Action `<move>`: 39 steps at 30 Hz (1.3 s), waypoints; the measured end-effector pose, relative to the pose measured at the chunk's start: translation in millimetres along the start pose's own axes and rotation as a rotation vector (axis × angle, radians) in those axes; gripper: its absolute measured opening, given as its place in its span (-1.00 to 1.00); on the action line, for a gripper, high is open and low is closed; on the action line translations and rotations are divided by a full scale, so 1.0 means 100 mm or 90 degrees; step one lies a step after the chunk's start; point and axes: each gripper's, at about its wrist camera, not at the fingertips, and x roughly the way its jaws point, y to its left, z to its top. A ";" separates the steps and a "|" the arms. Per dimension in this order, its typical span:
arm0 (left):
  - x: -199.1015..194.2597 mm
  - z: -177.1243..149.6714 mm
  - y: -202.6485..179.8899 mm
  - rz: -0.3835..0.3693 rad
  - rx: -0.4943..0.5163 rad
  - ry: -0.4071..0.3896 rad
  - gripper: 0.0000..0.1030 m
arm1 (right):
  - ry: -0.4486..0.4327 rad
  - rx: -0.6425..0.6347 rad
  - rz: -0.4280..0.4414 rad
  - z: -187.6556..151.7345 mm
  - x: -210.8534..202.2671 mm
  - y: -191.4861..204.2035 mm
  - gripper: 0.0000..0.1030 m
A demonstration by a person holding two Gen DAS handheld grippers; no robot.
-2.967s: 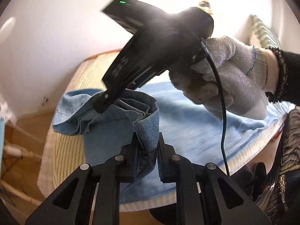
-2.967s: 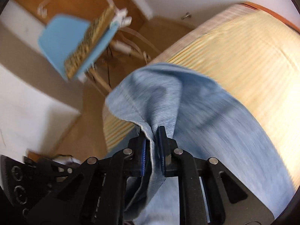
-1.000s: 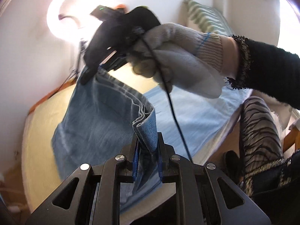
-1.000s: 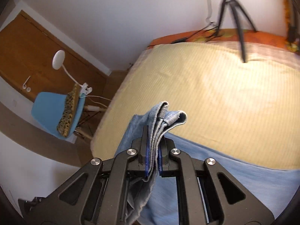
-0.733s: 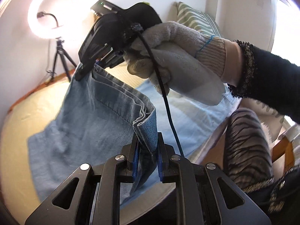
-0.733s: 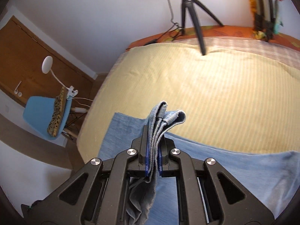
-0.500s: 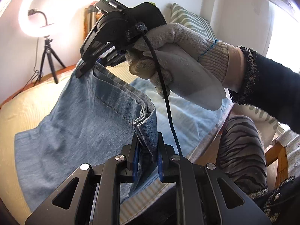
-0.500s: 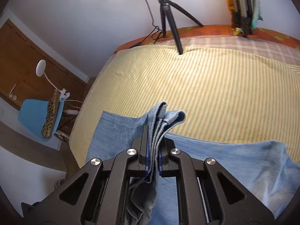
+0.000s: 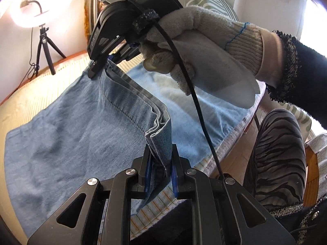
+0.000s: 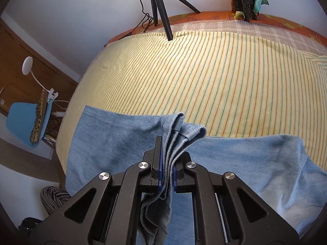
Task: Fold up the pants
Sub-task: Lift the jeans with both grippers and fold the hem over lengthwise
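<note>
1. The left tool [image 9: 160,169] is closed tight on a thick bunch of the blue pants [image 9: 67,134]. The hem layers stick up between its two black fingers.
2. The right tool [image 10: 166,170] is closed tight on another bunch of the same pants [image 10: 122,138]. Several folded edges of cloth fan out above its tips and more cloth hangs below them.
3. From the left tool, the hem runs up and away to the right tool [image 9: 98,65]. A hand in a white knit glove [image 9: 204,61] holds that tool, and a black cable hangs from it.
4. The rest of the pants lies spread flat on the bed [image 10: 204,77], near the bed's close edge. The bed has a yellow striped sheet.
5. A leg in striped black and grey cloth [image 9: 278,153] stands beside the bed.
6. Farther back, a black tripod [image 10: 161,6] stands on the bed by the white wall. A ring light [image 9: 28,6] glows on it.
7. A blue chair [image 10: 22,120] is off to the side on the floor.
</note>
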 end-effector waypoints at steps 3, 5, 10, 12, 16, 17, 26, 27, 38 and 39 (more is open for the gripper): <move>0.02 -0.01 -0.02 0.003 0.000 0.002 -0.73 | 0.002 -0.011 -0.006 0.00 -0.02 0.02 -0.84; 0.03 0.00 0.00 0.001 -0.005 0.001 -0.73 | 0.001 -0.019 -0.011 -0.01 -0.03 0.05 -0.84; -0.01 0.02 0.01 -0.006 -0.013 -0.012 -0.73 | -0.009 -0.029 -0.016 0.00 -0.08 0.08 -0.84; -0.04 0.04 0.01 -0.016 -0.022 -0.019 -0.73 | -0.017 -0.034 -0.016 0.00 -0.14 0.09 -0.84; -0.08 0.12 -0.03 -0.037 -0.027 -0.035 -0.73 | -0.032 -0.034 -0.017 0.00 -0.27 0.06 -0.84; -0.08 0.14 -0.05 -0.041 -0.026 -0.038 -0.73 | -0.037 -0.032 -0.019 -0.01 -0.32 0.03 -0.84; 0.09 0.35 -0.31 -0.089 -0.001 -0.047 -0.73 | -0.065 -0.013 -0.040 -0.09 -0.69 -0.25 -0.84; 0.10 0.38 -0.34 -0.095 0.003 -0.048 -0.73 | -0.068 -0.009 -0.042 -0.10 -0.73 -0.30 -0.84; 0.29 0.62 -0.71 -0.157 0.054 -0.058 -0.73 | -0.107 0.012 -0.085 -0.26 -1.30 -0.72 -0.84; 0.31 0.65 -0.75 -0.164 0.059 -0.058 -0.73 | -0.111 0.013 -0.089 -0.27 -1.35 -0.75 -0.84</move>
